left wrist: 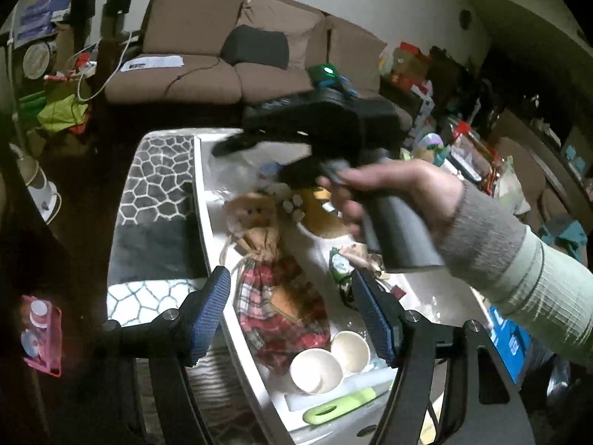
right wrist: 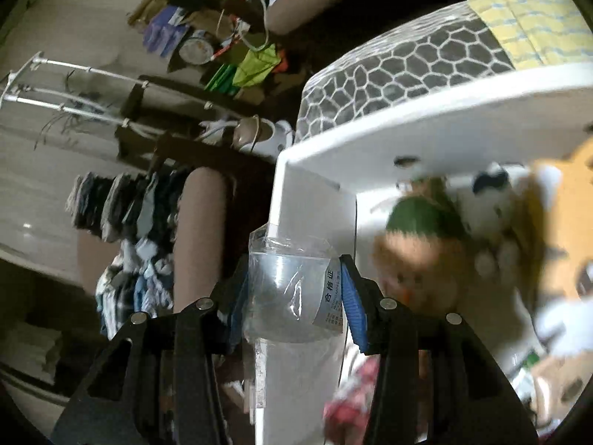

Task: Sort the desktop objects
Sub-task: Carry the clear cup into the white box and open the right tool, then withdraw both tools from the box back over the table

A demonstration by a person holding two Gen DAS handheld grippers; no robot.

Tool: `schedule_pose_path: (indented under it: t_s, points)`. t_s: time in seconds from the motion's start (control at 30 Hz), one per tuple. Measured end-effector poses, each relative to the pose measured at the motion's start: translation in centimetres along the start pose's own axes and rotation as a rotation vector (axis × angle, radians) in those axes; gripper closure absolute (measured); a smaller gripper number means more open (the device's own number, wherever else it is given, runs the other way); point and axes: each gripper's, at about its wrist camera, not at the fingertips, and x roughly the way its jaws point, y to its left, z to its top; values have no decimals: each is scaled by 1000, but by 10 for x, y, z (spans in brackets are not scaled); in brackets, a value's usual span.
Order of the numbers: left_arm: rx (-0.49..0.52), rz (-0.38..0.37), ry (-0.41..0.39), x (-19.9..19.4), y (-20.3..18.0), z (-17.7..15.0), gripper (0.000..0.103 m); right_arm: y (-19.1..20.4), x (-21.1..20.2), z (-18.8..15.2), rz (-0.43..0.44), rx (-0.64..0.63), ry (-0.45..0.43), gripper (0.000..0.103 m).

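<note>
In the left wrist view my left gripper (left wrist: pixel 291 278) hangs open over the white table (left wrist: pixel 437 296), its blue pads either side of a rag doll (left wrist: pixel 274 296) in a plaid dress without touching it. Two white paper cups (left wrist: pixel 315 371) and a green handled tool (left wrist: pixel 337 406) lie just nearer. Further off, a hand (left wrist: pixel 400 193) holds my right gripper (left wrist: pixel 259 155), blurred. In the right wrist view my right gripper (right wrist: pixel 292 296) is shut on a clear plastic pack of cups (right wrist: pixel 292 289) with a white label, at the corner of the table (right wrist: pixel 407 137).
A green-hatted doll (right wrist: pixel 418 259), a black-and-white plush (right wrist: pixel 489 193) and an orange plush (right wrist: pixel 567 222) crowd the table. A patterned grey rug (left wrist: pixel 155 185) lies left of it, a brown sofa (left wrist: pixel 229 55) beyond, a pink case (left wrist: pixel 40 333) on the floor.
</note>
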Motion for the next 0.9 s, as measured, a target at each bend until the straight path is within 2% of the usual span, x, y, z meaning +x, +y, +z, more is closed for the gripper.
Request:
schedule_pose_path:
  t_s: [0.13, 0.27, 0.43, 0.5, 0.53, 0.6, 0.67, 0.8, 0.9]
  points:
    - [22, -9, 14, 8, -10, -4, 33, -9, 14, 3, -78, 4, -22, 50]
    - [42, -11, 35, 15, -18, -8, 33, -28, 9, -3, 3, 93, 16, 48]
    - [23, 13, 37, 16, -27, -6, 32, -12, -38, -11, -42, -47, 15, 48]
    - [20, 55, 31, 17, -38, -4, 21, -4, -58, -19, -74, -101, 9, 46]
    - [23, 94, 38, 20, -44, -4, 20, 0, -68, -25, -92, -138, 10, 44]
    - [21, 153, 60, 26, -52, -3, 20, 6, -83, -34, -143, -185, 9, 33]
    - [25, 227, 75, 31, -63, -2, 20, 8, -98, -45, -175, -232, 13, 27]
    - [13, 277, 84, 35, -80, -5, 14, 5, -127, -67, -202, -288, 14, 4]
    - [-14, 288, 81, 35, -93, -8, 10, 0, -151, -81, -205, -304, 30, 2]
